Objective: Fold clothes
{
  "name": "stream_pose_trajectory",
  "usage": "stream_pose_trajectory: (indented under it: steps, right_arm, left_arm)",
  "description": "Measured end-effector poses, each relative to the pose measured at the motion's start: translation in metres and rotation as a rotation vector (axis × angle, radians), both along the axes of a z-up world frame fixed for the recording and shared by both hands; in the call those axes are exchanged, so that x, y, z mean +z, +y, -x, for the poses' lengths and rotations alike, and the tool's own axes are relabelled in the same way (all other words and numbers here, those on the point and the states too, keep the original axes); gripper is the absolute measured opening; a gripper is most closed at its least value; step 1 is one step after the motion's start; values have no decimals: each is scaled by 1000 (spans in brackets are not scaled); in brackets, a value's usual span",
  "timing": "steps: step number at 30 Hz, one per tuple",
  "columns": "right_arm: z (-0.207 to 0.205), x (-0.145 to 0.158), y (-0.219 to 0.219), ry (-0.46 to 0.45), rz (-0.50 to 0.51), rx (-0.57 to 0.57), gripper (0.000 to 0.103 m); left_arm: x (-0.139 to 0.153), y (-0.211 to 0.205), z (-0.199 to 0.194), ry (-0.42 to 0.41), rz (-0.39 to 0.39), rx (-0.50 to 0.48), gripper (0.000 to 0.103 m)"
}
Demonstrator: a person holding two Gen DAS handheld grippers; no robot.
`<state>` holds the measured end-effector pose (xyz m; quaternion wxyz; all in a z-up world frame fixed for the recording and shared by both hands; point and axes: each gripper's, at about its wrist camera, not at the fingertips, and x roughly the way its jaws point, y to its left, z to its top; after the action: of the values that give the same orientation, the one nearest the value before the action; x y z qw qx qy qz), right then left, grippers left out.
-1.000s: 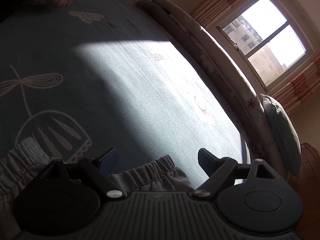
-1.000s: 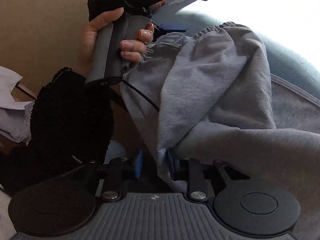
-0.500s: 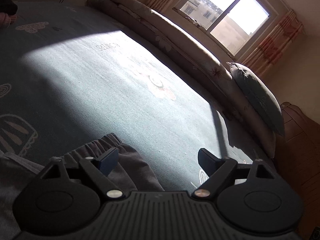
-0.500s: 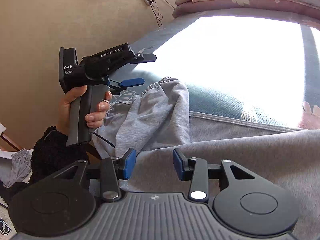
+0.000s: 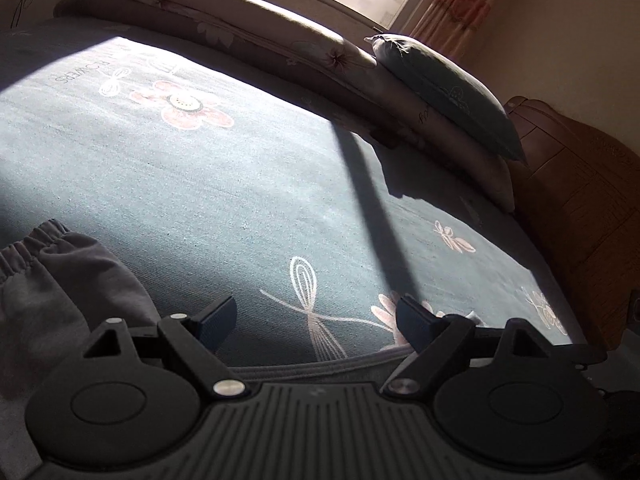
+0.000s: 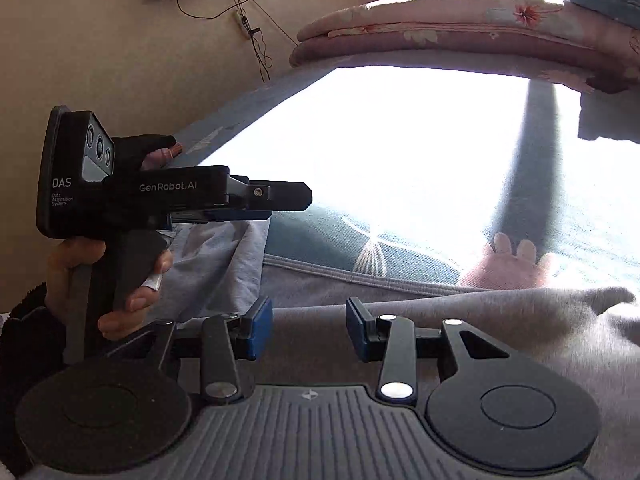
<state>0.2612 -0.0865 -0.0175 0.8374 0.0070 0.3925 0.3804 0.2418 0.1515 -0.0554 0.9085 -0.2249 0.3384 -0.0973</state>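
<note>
Grey sweatpants (image 6: 460, 320) lie spread across the near part of the bed (image 5: 240, 184), a soft fleecy knit with a stitched seam running along the far edge of the cloth. One end with a gathered elastic band (image 5: 28, 240) is bunched at the near left in the left wrist view, its folds rumpled and in shade. In the right wrist view a paler grey fold (image 6: 224, 264) rises up on the left, just below the other tool, while the rest of the cloth lies flat and wide to the right.

The left tongs (image 5: 316, 320) stand wide apart with nothing between them; only the dark teal bedsheet with its printed flowers and dragonflies shows through the gap, and the pants are off to their left. A hand (image 6: 116, 280) in a black fuzzy sleeve (image 6: 24, 320) grips their handle.

The right tongs (image 6: 310, 328) are about half open and have just been opening; grey cloth lies beneath the gap, but the blue pads (image 6: 260, 328) do not press on it.

Strong sunlight falls across the far half of the bed. A folded floral quilt (image 5: 280, 40) runs along the far edge, with a teal pillow (image 5: 448, 84) leaning on it near a wooden headboard (image 5: 580, 184).
</note>
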Motion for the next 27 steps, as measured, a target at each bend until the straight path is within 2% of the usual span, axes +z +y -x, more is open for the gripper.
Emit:
stream_pose_trajectory:
  steps: [3, 6, 10, 16, 19, 21, 23, 27]
  right_arm:
    - [-29, -4, 28, 9, 97, 65, 42]
    - [-31, -11, 46, 13, 193, 142, 39]
    - [-2, -25, 48, -13, 318, 225, 38]
    - [44, -41, 41, -124, 422, 216, 39]
    - [54, -46, 40, -137, 437, 225, 40]
    - [55, -42, 36, -124, 411, 197, 40]
    - [59, -35, 29, -129, 363, 153, 40]
    - [78, -23, 10, -188, 227, 65, 40]
  left_arm:
    - [-5, 13, -4, 25, 30, 15, 87]
    - [-9, 20, -5, 42, 27, 26, 87]
    - [-10, 23, -3, 51, 26, 28, 87]
    - [-9, 19, -1, 42, 20, 25, 87]
    - [-9, 18, -2, 41, 3, 26, 87]
    - [-8, 19, -1, 28, 6, 31, 87]
    - [-8, 19, 1, 19, 2, 31, 87]
    - [-7, 15, 1, 39, -80, 94, 86]
